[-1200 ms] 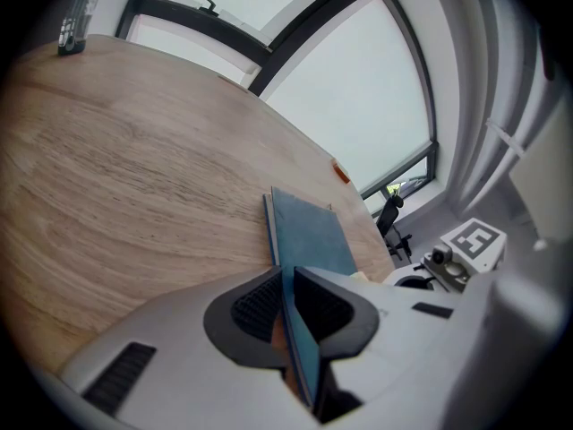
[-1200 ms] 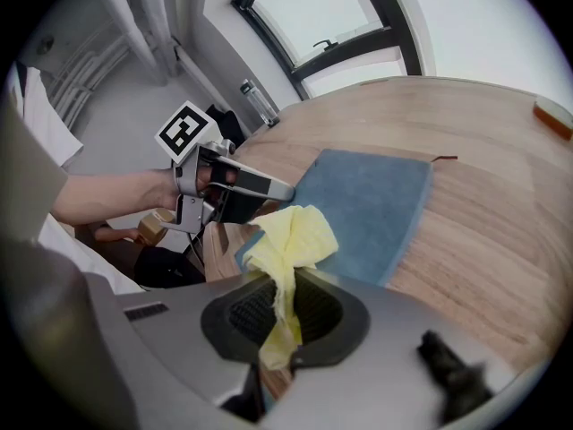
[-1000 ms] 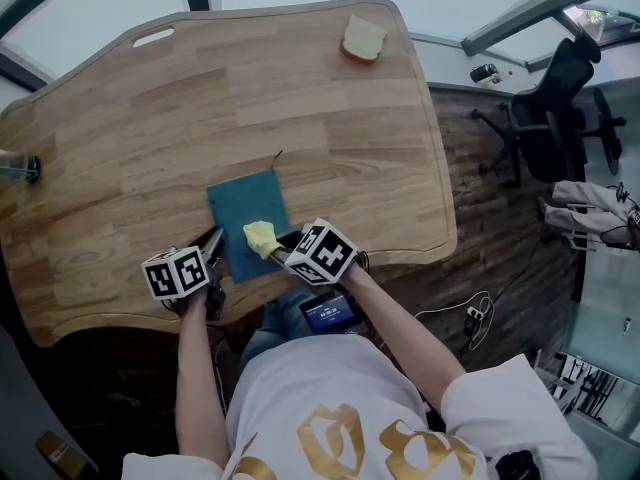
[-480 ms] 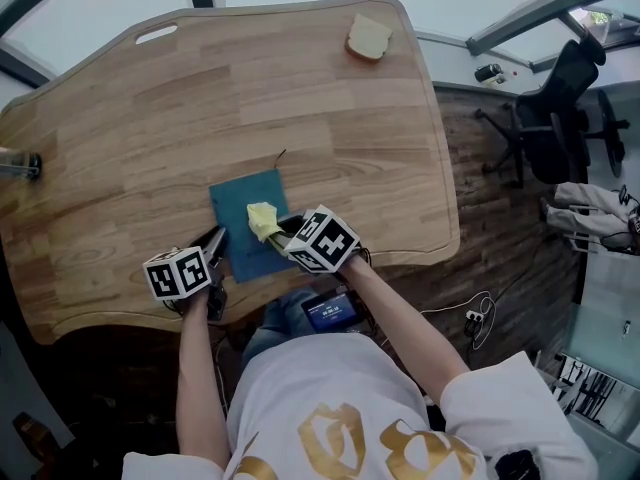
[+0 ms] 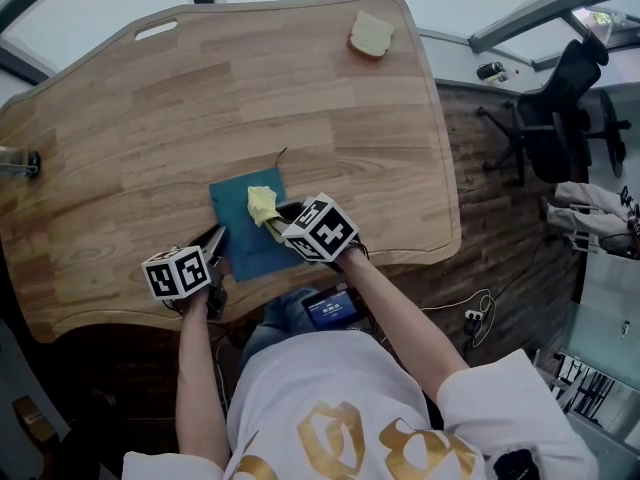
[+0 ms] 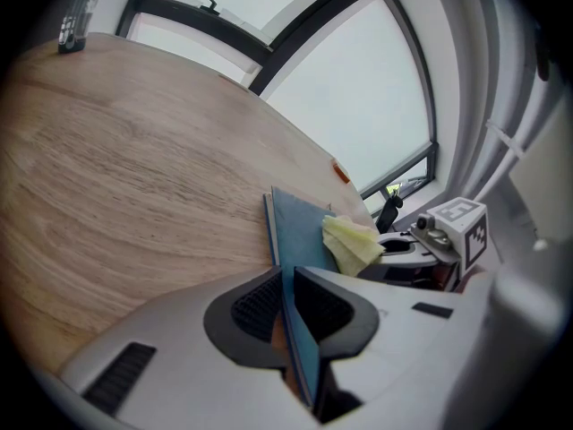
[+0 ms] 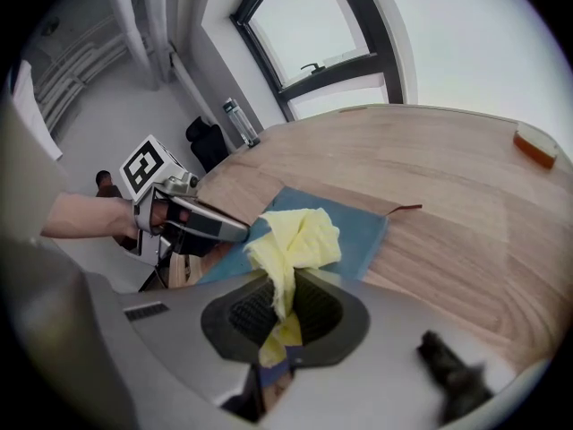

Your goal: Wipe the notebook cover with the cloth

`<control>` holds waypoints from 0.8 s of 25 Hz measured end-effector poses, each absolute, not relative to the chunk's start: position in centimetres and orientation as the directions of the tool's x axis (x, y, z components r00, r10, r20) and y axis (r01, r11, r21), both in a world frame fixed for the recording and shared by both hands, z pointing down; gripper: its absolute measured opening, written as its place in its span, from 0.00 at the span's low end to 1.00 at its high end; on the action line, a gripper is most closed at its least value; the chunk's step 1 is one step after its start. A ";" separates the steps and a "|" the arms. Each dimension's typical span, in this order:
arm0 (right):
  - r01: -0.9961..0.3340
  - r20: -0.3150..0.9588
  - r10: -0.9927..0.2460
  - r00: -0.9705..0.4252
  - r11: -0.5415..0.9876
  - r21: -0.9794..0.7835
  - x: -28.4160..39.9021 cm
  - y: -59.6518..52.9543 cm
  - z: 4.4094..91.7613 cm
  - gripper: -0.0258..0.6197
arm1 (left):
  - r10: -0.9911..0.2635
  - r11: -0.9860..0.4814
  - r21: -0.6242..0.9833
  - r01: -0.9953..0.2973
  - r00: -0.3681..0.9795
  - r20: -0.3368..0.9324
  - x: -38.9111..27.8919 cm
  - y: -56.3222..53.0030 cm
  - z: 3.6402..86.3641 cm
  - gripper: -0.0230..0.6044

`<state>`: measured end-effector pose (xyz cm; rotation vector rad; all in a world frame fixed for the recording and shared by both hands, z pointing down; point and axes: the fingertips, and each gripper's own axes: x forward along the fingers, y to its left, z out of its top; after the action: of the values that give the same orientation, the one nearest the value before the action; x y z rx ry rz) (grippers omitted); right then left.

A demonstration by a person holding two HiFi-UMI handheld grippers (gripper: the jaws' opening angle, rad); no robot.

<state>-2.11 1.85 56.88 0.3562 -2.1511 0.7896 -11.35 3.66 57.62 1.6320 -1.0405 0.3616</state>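
Note:
A blue notebook (image 5: pixel 242 230) lies near the front edge of the wooden table (image 5: pixel 150 118), a thin ribbon marker poking out of its far end. My left gripper (image 5: pixel 216 244) is shut on the notebook's near left edge (image 6: pixel 295 330), pinning it. My right gripper (image 5: pixel 282 224) is shut on a yellow cloth (image 5: pixel 262 205), whose bunched end (image 7: pixel 295 240) rests on the blue cover (image 7: pixel 354 231) near its far right part. The cloth (image 6: pixel 352 243) and the right gripper's marker cube also show in the left gripper view.
A yellow sponge (image 5: pixel 370 34) sits at the table's far right corner. A bottle (image 5: pixel 18 163) stands at the left edge. A black office chair (image 5: pixel 555 108) is on the floor to the right. A phone (image 5: pixel 328 313) rests on the person's lap.
My right gripper has slid the yellow cloth away from me along the notebook cover, from near its front toward its far end. The left gripper has stayed on the notebook's edge.

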 end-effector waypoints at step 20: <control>-0.530 0.779 -0.062 -0.624 0.766 -0.364 -3.9 -1.0 57.0 0.10 | -0.438 -0.001 0.630 -0.777 0.566 0.698 -11.1 3.7 57.6 0.12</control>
<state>-3.94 -1.04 56.96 0.4404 -2.1570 0.7462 -11.10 3.68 57.62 1.6328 -1.0397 0.3615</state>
